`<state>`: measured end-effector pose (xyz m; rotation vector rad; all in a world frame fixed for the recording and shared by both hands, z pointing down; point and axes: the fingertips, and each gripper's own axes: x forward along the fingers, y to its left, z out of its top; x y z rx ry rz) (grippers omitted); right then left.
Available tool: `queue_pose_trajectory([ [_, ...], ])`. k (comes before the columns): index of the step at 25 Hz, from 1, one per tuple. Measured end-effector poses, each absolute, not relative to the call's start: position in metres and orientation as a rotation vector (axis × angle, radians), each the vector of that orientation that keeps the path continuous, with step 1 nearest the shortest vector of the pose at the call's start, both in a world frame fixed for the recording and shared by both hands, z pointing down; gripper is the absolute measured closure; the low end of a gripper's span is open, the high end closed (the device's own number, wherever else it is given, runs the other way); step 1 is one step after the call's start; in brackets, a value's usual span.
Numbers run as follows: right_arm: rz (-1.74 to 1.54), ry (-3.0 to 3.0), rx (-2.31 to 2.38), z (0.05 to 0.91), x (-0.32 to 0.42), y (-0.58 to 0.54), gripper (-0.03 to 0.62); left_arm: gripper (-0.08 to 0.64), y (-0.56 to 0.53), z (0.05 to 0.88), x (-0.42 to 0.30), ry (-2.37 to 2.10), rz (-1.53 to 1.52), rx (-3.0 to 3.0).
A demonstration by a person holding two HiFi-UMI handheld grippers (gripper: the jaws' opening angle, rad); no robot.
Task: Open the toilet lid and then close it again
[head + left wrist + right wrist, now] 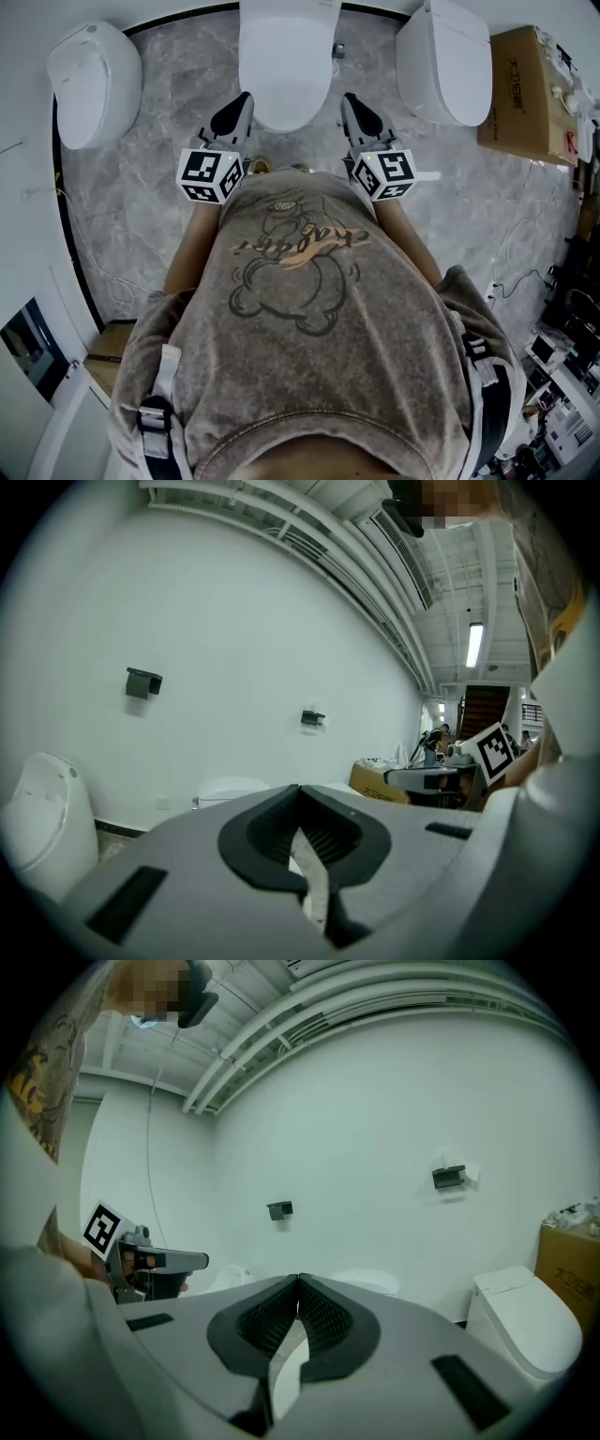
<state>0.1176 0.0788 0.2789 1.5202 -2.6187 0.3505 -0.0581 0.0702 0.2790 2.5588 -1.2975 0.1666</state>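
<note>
The middle toilet point(286, 56) is white, with its lid lying down, at the top centre of the head view. My left gripper point(244, 99) sits just off its left side and my right gripper point(350, 99) just off its right side; neither touches it. In the left gripper view the left gripper point(298, 787) has its jaws shut with nothing between them, and the toilet point(230, 789) shows low behind them. The right gripper point(298, 1279) is likewise shut and empty, with the toilet point(367, 1282) beyond its tips.
A second white toilet point(94, 80) stands to the left and a third point(445, 61) to the right. A cardboard box point(525, 89) sits at the far right, with cables and equipment on the floor there. Black holders point(450, 1177) hang on the white wall.
</note>
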Motion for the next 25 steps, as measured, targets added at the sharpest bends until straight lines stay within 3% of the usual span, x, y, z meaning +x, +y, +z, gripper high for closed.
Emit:
queue_pose_trajectory([
  [25, 0.372, -2.638, 1.498, 0.281, 0.112, 0.077, 0.565, 0.551, 0.067, 0.279, -0.068, -1.322, 0.160, 2.492],
])
